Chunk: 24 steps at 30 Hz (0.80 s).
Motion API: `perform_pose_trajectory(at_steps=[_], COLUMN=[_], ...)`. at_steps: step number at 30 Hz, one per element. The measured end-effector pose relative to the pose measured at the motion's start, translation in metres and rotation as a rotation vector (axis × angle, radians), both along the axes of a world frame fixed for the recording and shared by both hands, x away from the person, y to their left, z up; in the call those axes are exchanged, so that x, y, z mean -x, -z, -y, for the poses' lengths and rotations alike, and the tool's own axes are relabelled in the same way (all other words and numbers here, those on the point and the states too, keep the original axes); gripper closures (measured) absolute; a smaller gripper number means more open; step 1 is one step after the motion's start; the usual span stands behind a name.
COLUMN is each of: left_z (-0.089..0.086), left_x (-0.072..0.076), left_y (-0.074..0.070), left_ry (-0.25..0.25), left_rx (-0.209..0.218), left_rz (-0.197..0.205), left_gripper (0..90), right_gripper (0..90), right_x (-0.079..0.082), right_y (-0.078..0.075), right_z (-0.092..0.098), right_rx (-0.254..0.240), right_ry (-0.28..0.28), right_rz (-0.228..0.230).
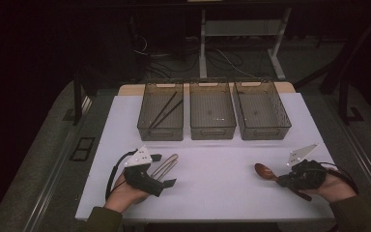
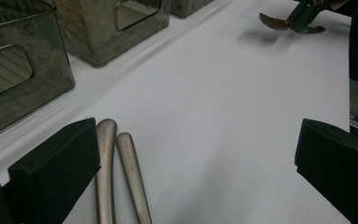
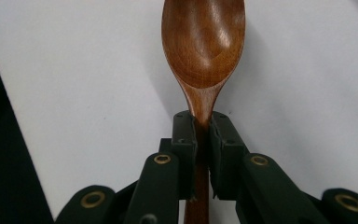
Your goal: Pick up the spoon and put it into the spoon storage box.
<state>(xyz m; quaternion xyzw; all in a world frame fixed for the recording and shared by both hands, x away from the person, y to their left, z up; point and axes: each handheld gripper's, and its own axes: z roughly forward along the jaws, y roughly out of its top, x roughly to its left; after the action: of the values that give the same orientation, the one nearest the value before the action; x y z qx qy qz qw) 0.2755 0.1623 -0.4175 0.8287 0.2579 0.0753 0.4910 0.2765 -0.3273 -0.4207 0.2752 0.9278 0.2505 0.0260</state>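
High view shows my white table (image 1: 212, 183) under dim light, with a dark room behind it: a grey floor, loose cables and the pale legs of another stand beyond the far edge. Three smoky, see-through bins stand in a row across the table, well ahead of both my tongs; the left bin (image 1: 160, 112) holds a pair of dark chopsticks (image 1: 166, 109) lying slantwise, while the middle bin (image 1: 212, 111) and the right bin (image 1: 262, 112) stand side by side next to it. My right tongs (image 1: 284, 181) are pressed together on the neck of a wooden spoon (image 1: 265, 172), and the right gripper view shows both black pads pinching the narrow part of the spoon just below its bowl. That spoon is a warm reddish brown, glossy, with a smooth oval bowl whose hollow faces up and catches a soft sheen; its bowl juts out past the tips of my right tongs toward my left tongs, and its handle runs back between the pads. My left tongs (image 1: 163, 170) are spread wide, low over the table, and two grey metal handles (image 2: 116, 177) lie side by side between the pads, just inside one pad and well apart from the other. From the left gripper view the spoon sits far off, beyond my left tongs.
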Motion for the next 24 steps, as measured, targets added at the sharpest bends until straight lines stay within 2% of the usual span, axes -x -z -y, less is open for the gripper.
perform_pose_trajectory(at_steps=[6, 13, 19, 24], left_z=[0.002, 0.001, 0.002, 0.001], left_x=[0.001, 0.001, 0.0, 0.001], left_y=[0.0, 0.0, 0.0, 0.0], left_ry=[0.008, 0.006, 0.007, 0.009], left_rx=[-0.013, -0.006, -0.007, -0.012], left_rz=[0.009, 0.01, 0.012, 0.016], left_gripper=[0.0, 0.0, 0.0, 0.0], right_gripper=[82.0, 82.0, 82.0, 82.0], right_x=[-0.002, -0.003, -0.005, -0.007], right_y=[-0.002, -0.005, -0.012, -0.018], right_z=[0.002, 0.0, -0.004, -0.007], right_rx=[-0.053, -0.119, -0.181, -0.212], right_ry=[0.038, 0.08, 0.133, 0.168], right_rz=[0.019, 0.042, 0.057, 0.073])
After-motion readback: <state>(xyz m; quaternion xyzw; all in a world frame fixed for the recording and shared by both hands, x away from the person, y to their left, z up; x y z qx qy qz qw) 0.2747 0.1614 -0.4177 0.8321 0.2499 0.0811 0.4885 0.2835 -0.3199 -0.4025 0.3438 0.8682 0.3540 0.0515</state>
